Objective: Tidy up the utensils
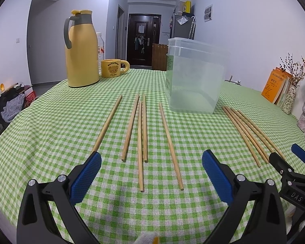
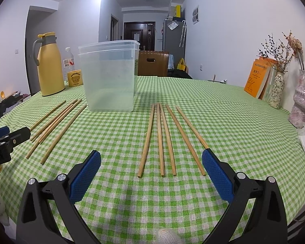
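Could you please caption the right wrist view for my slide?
Open right gripper above five wooden chopsticks on a green checked tablecloth, with a clear plastic container behind.

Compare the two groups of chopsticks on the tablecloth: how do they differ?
The left group of chopsticks lies in front of the left gripper; the right group of chopsticks lies in front of the right gripper. The left group sits left of the plastic container, the right group to its right. The left group's near ends are uneven; the right group's line up better. Both hold five wooden chopsticks lying flat.
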A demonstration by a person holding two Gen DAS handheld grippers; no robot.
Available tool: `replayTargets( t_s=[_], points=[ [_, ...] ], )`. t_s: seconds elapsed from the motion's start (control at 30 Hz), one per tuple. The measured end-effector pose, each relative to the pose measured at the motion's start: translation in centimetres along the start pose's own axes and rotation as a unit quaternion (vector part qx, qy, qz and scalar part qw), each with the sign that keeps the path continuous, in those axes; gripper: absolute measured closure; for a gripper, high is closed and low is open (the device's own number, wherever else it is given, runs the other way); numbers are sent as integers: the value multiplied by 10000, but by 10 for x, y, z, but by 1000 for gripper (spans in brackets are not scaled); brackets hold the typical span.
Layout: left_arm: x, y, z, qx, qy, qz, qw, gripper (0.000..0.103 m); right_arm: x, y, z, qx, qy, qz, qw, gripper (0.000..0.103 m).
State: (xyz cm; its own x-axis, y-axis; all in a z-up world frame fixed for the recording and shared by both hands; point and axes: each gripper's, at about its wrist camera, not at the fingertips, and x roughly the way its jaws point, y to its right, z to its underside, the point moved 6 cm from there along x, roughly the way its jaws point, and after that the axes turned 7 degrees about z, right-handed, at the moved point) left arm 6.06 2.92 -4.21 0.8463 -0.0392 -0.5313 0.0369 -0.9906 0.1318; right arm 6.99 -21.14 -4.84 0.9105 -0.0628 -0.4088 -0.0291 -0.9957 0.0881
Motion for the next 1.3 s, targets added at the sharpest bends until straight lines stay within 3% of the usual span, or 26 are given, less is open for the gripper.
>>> replayTargets(
  t_s=[1.3],
  points=[
    [-4,4,1,41,110,-21,9999,7,0,0,0,65,13,-80,9999,7]
  ],
)
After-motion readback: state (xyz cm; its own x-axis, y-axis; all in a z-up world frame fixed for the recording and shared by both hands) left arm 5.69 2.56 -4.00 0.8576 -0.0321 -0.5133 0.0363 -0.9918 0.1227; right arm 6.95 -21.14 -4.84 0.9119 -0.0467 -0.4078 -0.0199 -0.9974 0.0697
